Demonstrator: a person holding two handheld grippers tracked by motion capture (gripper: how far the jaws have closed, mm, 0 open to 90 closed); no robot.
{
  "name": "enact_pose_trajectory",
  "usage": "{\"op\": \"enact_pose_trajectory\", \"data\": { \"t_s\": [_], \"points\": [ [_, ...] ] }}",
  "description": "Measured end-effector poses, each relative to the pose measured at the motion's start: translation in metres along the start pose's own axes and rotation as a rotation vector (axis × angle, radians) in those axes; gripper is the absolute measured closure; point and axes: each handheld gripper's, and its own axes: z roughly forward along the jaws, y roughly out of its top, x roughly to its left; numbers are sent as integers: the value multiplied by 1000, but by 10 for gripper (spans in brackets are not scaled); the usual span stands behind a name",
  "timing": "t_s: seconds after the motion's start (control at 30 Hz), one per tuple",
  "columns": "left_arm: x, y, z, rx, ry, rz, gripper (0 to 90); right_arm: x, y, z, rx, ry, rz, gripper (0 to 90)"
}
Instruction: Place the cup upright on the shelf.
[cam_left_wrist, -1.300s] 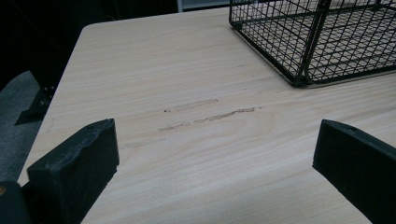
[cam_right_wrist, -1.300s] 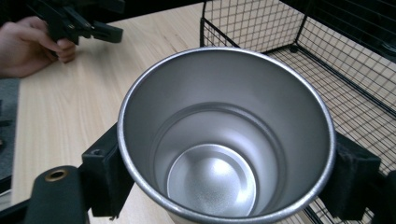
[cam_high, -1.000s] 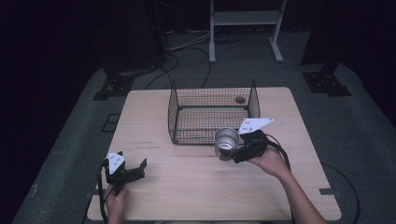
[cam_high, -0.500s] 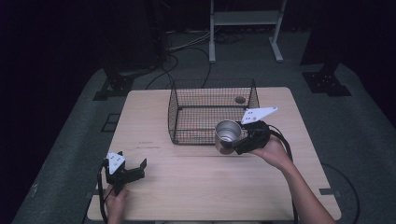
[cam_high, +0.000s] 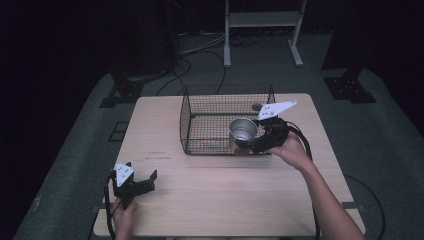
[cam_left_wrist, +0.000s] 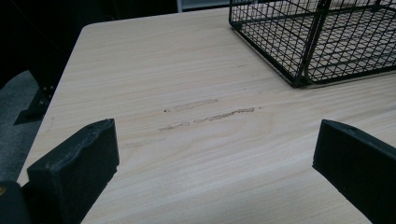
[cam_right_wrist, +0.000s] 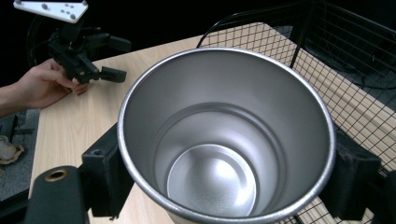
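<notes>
Dark floor and black cables lie all around a light wooden table (cam_high: 225, 200) in the middle of the high view. On the table, a bit above the middle of the frame, stands a black wire basket (cam_high: 210, 120) with an open top. The right gripper (cam_high: 250, 143) is just right of the middle, at the basket's near right corner. It squeezes a shiny metal cup (cam_high: 243, 130) between its two black jaws. In the right gripper view the cup (cam_right_wrist: 224, 140) is big and has nothing inside. The left gripper (cam_high: 142, 181) sits at the lower left of the frame, low over the table, with its jaws spread wide apart and nothing between them.
</notes>
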Motion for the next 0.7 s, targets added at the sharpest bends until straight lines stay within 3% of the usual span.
{"op": "enact_pose_trajectory", "data": {
  "t_s": [0.7],
  "points": [
    [0,0,0,-6,-2,-2,0,-25,40,12,18,-19,6,179]
  ]
}}
